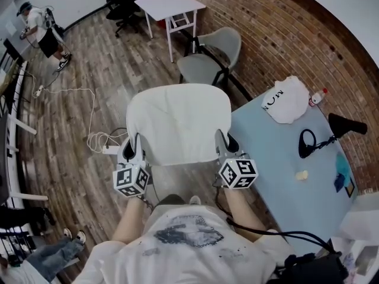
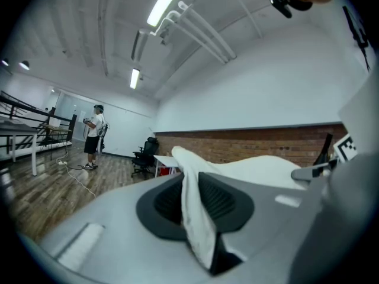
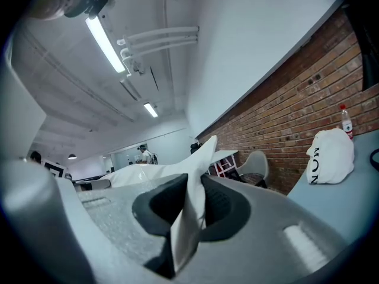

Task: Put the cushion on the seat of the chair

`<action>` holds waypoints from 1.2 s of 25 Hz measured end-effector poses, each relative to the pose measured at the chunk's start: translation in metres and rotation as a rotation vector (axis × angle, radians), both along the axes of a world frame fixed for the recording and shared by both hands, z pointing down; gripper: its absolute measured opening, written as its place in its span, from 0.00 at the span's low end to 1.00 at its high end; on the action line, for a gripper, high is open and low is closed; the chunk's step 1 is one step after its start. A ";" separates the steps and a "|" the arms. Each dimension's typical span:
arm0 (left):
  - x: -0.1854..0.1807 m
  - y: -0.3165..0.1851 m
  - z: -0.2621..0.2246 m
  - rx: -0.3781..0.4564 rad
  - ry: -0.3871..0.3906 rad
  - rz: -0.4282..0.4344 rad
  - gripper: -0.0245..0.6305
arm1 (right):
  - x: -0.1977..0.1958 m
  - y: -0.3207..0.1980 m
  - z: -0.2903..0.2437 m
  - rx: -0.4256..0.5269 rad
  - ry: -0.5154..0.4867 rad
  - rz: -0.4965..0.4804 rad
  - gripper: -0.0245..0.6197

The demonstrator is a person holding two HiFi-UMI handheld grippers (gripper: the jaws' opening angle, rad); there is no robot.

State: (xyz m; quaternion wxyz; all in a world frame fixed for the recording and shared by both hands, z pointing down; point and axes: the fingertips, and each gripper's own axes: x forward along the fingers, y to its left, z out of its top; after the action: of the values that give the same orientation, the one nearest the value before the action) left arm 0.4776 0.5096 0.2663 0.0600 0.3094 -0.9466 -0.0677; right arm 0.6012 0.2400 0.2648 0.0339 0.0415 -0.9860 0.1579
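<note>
A white square cushion (image 1: 177, 122) hangs flat in the air between my two grippers, held level in front of me. My left gripper (image 1: 134, 151) is shut on the cushion's near left edge; a fold of white fabric (image 2: 195, 212) is pinched between its dark pads. My right gripper (image 1: 226, 147) is shut on the near right edge, with the fabric (image 3: 190, 212) squeezed between its jaws. A grey chair (image 1: 210, 58) with a curved back stands beyond the cushion by the brick wall; its seat (image 1: 198, 70) is bare. Whatever lies under the cushion is hidden.
A light blue table (image 1: 284, 164) stands to my right with a white bag (image 1: 287, 99), a bottle (image 1: 317, 96) and a black clamp tool (image 1: 331, 132). A white table (image 1: 170, 7) and black office chairs (image 1: 124, 2) stand farther off. A white cable (image 1: 89, 123) trails on the wood floor. A person (image 1: 41, 31) stands far left.
</note>
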 end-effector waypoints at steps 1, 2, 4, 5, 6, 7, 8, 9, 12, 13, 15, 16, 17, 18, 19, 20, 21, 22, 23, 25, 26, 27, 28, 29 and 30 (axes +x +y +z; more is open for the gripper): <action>-0.002 -0.001 0.001 -0.003 0.000 -0.004 0.12 | -0.002 -0.002 0.002 -0.005 0.001 -0.004 0.12; -0.004 -0.002 0.002 -0.005 0.000 -0.007 0.12 | -0.005 -0.003 0.004 -0.010 0.002 -0.007 0.12; -0.012 -0.002 0.005 -0.008 0.004 -0.012 0.12 | -0.013 -0.005 0.007 -0.015 0.003 -0.013 0.12; -0.018 -0.003 0.007 -0.009 0.006 -0.014 0.12 | -0.019 -0.005 0.008 -0.016 0.003 -0.017 0.12; -0.024 -0.004 0.009 -0.010 0.008 -0.015 0.12 | -0.025 -0.006 0.009 -0.016 0.004 -0.019 0.12; -0.032 -0.005 0.010 -0.012 0.008 -0.014 0.12 | -0.033 -0.008 0.010 -0.016 0.004 -0.019 0.12; -0.042 -0.007 0.012 -0.013 0.008 -0.012 0.12 | -0.042 -0.010 0.011 -0.017 0.002 -0.016 0.12; -0.052 -0.010 0.013 -0.013 0.007 -0.007 0.12 | -0.051 -0.012 0.012 -0.020 0.000 -0.013 0.12; -0.092 -0.019 0.016 -0.009 0.008 0.011 0.12 | -0.085 -0.020 0.016 -0.029 0.000 0.007 0.12; -0.109 -0.022 0.017 -0.007 0.008 0.019 0.12 | -0.100 -0.023 0.018 -0.030 0.002 0.016 0.12; -0.149 -0.024 0.020 0.000 0.013 0.035 0.12 | -0.135 -0.025 0.021 -0.031 0.006 0.033 0.12; -0.170 -0.025 0.022 0.005 0.020 0.043 0.12 | -0.154 -0.025 0.022 -0.033 0.009 0.042 0.12; -0.192 -0.025 0.024 0.009 0.029 0.050 0.12 | -0.173 -0.025 0.022 -0.035 0.012 0.051 0.12; -0.215 -0.026 0.024 0.012 0.038 0.058 0.12 | -0.191 -0.024 0.021 -0.035 0.015 0.059 0.12; -0.236 -0.026 0.023 0.015 0.044 0.066 0.12 | -0.209 -0.022 0.019 -0.034 0.016 0.067 0.12; -0.257 -0.026 0.022 0.017 0.048 0.074 0.12 | -0.228 -0.021 0.016 -0.030 0.017 0.075 0.12; -0.278 -0.026 0.021 0.019 0.051 0.081 0.12 | -0.246 -0.019 0.015 -0.029 0.017 0.082 0.12; -0.298 -0.026 0.019 0.019 0.051 0.089 0.12 | -0.265 -0.018 0.013 -0.029 0.017 0.090 0.12; -0.318 -0.025 0.018 0.020 0.051 0.096 0.12 | -0.283 -0.017 0.012 -0.031 0.018 0.098 0.12; -0.357 -0.024 0.016 0.023 0.051 0.110 0.12 | -0.319 -0.013 0.011 -0.030 0.021 0.112 0.12; -0.375 -0.023 0.015 0.022 0.050 0.116 0.12 | -0.336 -0.011 0.011 -0.028 0.024 0.117 0.12; -0.392 -0.022 0.014 0.022 0.049 0.122 0.12 | -0.352 -0.009 0.011 -0.026 0.028 0.124 0.12; -0.408 -0.021 0.014 0.022 0.049 0.129 0.12 | -0.367 -0.008 0.011 -0.026 0.032 0.132 0.12; -0.423 -0.020 0.013 0.022 0.050 0.138 0.12 | -0.380 -0.007 0.011 -0.027 0.035 0.144 0.12; -0.437 -0.020 0.013 0.023 0.050 0.148 0.12 | -0.393 -0.006 0.011 -0.028 0.038 0.156 0.12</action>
State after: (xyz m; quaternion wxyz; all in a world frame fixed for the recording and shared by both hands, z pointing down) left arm 0.0402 0.4898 0.2792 0.0851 0.3775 -0.9185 -0.0814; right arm 0.2086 0.2343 0.2760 0.0408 0.1205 -0.9767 0.1730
